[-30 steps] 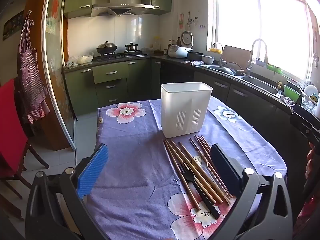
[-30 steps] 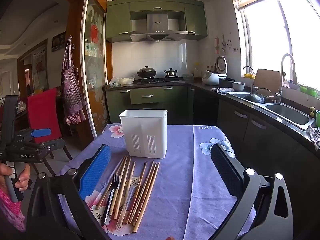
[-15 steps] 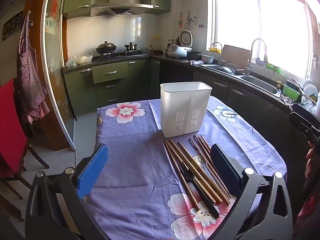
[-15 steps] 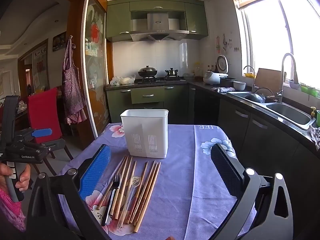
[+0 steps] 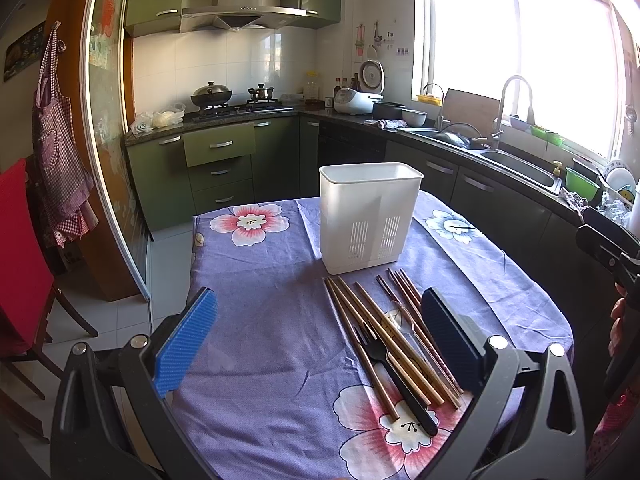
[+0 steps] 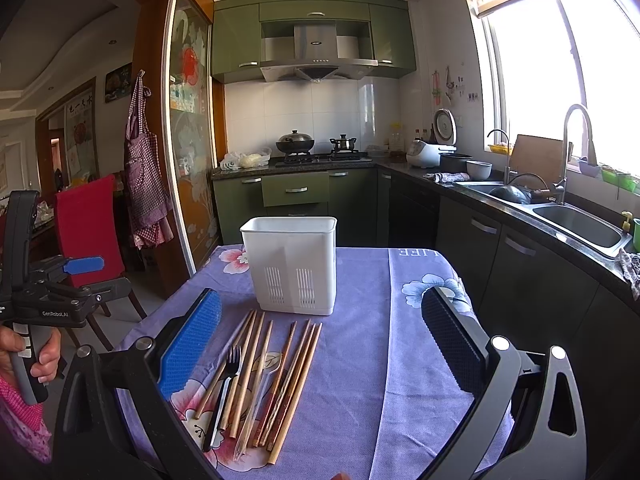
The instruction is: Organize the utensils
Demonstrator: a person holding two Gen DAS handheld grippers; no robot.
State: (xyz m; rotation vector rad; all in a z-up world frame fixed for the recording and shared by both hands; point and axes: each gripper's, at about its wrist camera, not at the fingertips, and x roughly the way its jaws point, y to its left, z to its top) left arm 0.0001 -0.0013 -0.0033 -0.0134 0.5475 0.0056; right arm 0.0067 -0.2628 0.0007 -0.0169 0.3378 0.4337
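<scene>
Left gripper (image 5: 318, 338) spread wide, nothing between its blue pads, hovering above the purple flowered tablecloth (image 5: 260, 320); right gripper (image 6: 320, 340) likewise wide apart and empty, over the same cloth. Just under the left gripper's right finger, a loose bundle of wooden chopsticks (image 5: 384, 332) lying flat, with a black fork (image 5: 394, 376) among them, tines toward the far side. From the right wrist view, the same bundle nearer the left finger, and there alone a clear plastic spoon (image 6: 260, 392) easy to pick out among the sticks. Beyond the bundle, close to its far tips but whether touching cannot be told, a white slotted utensil holder (image 5: 370, 216) standing upright; its inside hidden in both views. Only in the right wrist view: the left gripper seen from the side, gripped by a hand (image 6: 24, 356) at far left, and a striped ceiling. Only in the left wrist view: a green basin (image 5: 582, 184) past the sink (image 5: 516, 164), far right.
</scene>
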